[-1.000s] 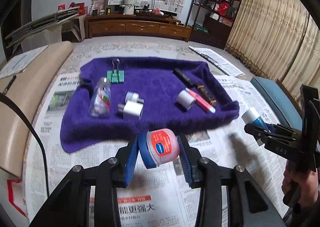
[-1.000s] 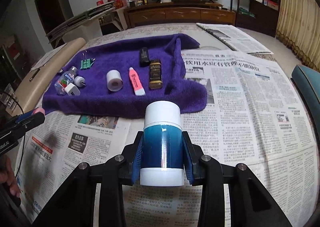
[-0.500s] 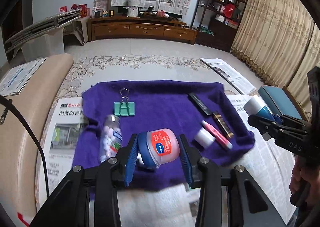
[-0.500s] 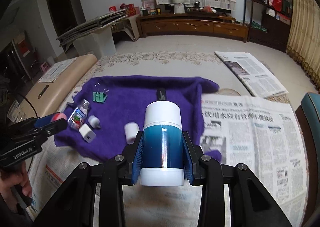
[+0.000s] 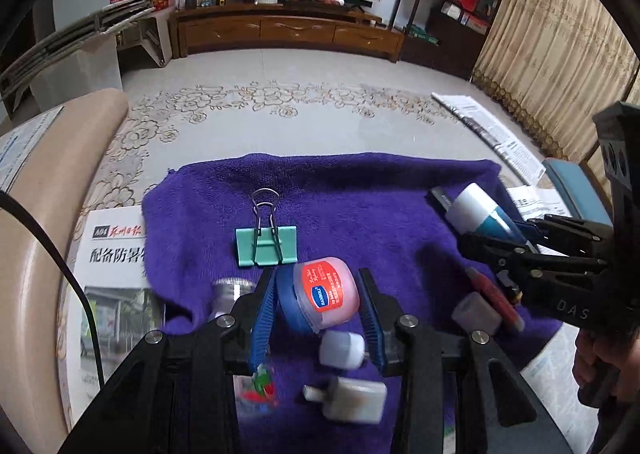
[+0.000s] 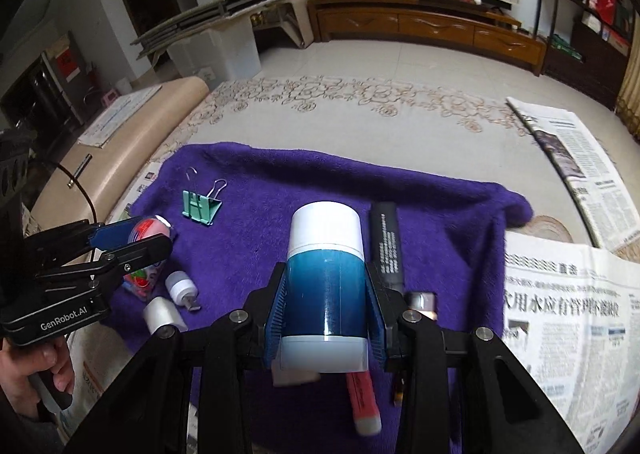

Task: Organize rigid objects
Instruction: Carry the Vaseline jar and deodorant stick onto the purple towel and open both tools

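Both are hovering over the purple fleece towel (image 5: 360, 190): the left gripper (image 5: 318, 304) is clamping a small pink blue-lidded jar (image 5: 324, 294), the right gripper (image 6: 325, 302) a teal white-capped cylindrical bottle (image 6: 325, 274) that is hiding objects beneath.

"GenRobot.AI" in white on the left gripper (image 6: 132, 244) body; "DAS" embossed on the right gripper (image 5: 516, 238) body (letters cut off); Chinese headlines on the newspaper (image 6: 560, 306), partly legible
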A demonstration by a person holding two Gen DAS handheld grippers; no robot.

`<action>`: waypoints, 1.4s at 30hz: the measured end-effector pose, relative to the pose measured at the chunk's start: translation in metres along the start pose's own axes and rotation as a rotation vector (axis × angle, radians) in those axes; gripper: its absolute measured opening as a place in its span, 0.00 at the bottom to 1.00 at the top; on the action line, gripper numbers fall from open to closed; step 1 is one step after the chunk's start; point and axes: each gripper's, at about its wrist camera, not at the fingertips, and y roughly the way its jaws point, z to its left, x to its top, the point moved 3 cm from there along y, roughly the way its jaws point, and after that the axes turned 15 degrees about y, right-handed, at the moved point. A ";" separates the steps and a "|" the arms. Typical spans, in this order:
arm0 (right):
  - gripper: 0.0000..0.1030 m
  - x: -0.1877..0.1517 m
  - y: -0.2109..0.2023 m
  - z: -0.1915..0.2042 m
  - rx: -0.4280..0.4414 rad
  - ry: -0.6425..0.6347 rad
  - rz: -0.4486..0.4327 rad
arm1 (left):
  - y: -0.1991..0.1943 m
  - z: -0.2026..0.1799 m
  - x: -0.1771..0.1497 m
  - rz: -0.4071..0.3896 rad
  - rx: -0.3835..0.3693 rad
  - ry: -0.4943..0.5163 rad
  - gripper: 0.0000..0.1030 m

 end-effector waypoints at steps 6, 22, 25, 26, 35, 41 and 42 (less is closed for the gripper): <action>0.35 0.008 0.031 0.002 -0.007 -0.032 0.085 | 0.020 0.004 0.004 0.048 -0.008 0.018 0.36; 0.35 0.004 0.051 0.017 -0.049 -0.224 0.149 | 0.042 -0.004 0.007 0.160 0.016 0.116 0.37; 0.36 0.002 0.050 0.017 -0.043 -0.255 0.153 | 0.042 -0.007 0.006 0.170 0.032 0.144 0.37; 0.36 0.003 0.050 0.017 -0.035 -0.253 0.157 | 0.042 -0.007 0.006 0.173 0.031 0.140 0.37; 0.49 0.005 0.043 0.009 0.021 -0.217 0.180 | 0.037 -0.004 0.009 0.156 0.009 0.084 0.47; 0.60 0.012 0.014 -0.004 0.062 -0.118 0.134 | 0.008 -0.007 0.008 0.103 0.042 0.075 0.74; 0.66 0.011 0.007 -0.005 0.065 -0.095 0.126 | 0.002 -0.008 0.008 0.100 0.049 0.074 0.80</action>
